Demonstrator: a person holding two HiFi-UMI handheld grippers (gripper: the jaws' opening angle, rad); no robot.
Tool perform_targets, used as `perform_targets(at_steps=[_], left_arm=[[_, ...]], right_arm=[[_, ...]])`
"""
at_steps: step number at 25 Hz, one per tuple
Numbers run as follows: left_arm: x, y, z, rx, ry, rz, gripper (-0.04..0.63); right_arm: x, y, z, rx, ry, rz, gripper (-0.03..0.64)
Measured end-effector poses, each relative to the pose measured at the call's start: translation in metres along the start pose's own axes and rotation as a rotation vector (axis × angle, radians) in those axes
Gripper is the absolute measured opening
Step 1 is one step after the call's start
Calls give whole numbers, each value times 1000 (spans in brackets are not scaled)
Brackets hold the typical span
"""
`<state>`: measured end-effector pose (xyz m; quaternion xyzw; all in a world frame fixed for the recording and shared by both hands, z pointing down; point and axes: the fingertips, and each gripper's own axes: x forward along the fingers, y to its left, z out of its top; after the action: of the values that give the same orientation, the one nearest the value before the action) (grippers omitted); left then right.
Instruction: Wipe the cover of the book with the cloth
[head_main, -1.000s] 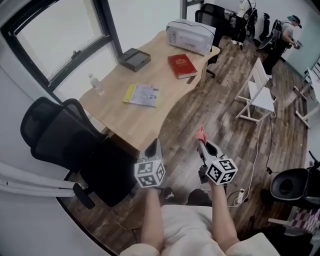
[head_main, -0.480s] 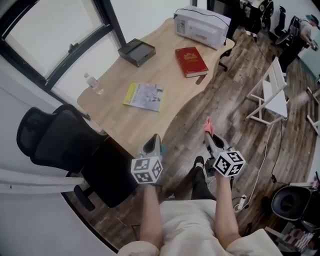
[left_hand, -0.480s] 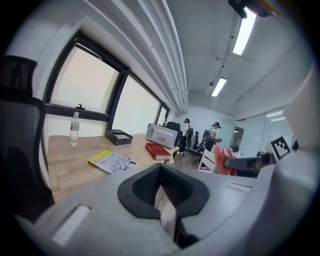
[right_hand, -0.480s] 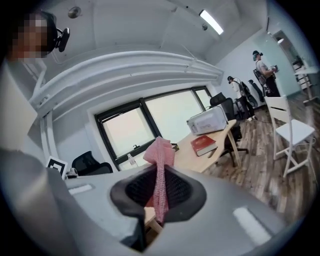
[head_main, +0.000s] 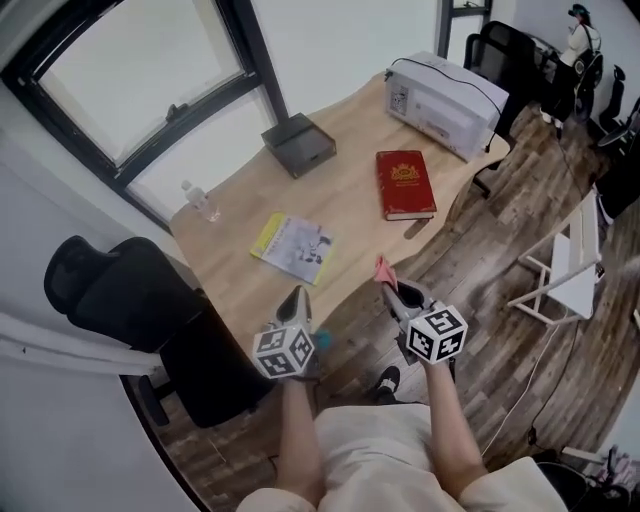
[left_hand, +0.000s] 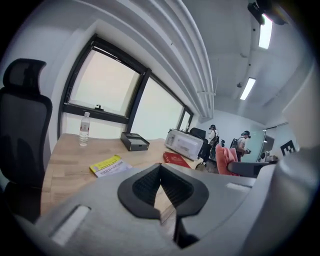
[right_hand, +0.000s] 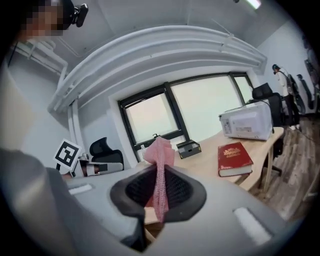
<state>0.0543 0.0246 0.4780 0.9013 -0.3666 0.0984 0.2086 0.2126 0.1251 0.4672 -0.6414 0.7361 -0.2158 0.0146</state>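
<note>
A red hardcover book (head_main: 405, 185) lies flat on the wooden desk (head_main: 350, 225), towards its right end; the right gripper view shows the same book (right_hand: 235, 157). My right gripper (head_main: 389, 285) hovers just off the desk's near edge, short of the book. It is shut on a pink cloth (head_main: 381, 268), which sticks up between the jaws (right_hand: 160, 150). My left gripper (head_main: 297, 297) is held beside it at the desk edge, shut with nothing in it (left_hand: 160, 170). From the left gripper view, the book (left_hand: 176, 159) shows far across the desk.
A yellow booklet (head_main: 293, 247) lies near the front edge. A grey box (head_main: 299, 145), a white printer (head_main: 445, 95) and a water bottle (head_main: 200, 200) stand further back. A black office chair (head_main: 130, 300) is at the left, and a white rack (head_main: 570, 275) on the wood floor at the right.
The desk has come nearer in the head view; both grippers now reach its front edge. The right gripper keeps its hold on the cloth, and the left stays shut.
</note>
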Motion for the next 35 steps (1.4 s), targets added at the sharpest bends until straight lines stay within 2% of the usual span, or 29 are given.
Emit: perform_targets(at_steps=[4, 9, 13, 17, 21, 23, 25, 27, 31, 35], left_arm=[[16, 3, -3, 30, 16, 59, 6], [17, 37, -10, 74, 64, 146, 6], [25, 68, -19, 47, 97, 204, 6], [48, 99, -31, -4, 137, 230, 6], [83, 123, -25, -98, 99, 206, 6], [96, 137, -17, -113, 87, 203, 6], [106, 149, -17, -114, 109, 202, 6], [113, 159, -29, -116, 159, 199, 6], [107, 180, -58, -138, 235, 231, 6], [97, 197, -79, -188, 273, 285, 6]], right_arm=[[34, -31, 16, -135, 79, 73, 32], [85, -47, 16, -239, 164, 164, 33], [141, -52, 2, -259, 232, 236, 34], [199, -48, -16, -268, 315, 301, 34], [240, -50, -42, -320, 460, 386, 34], [260, -51, -50, -286, 496, 426, 34], [282, -54, -61, -202, 524, 448, 34], [302, -65, -76, -160, 564, 429, 34], [335, -84, -103, -150, 620, 376, 35], [349, -84, -118, -14, 657, 396, 40]])
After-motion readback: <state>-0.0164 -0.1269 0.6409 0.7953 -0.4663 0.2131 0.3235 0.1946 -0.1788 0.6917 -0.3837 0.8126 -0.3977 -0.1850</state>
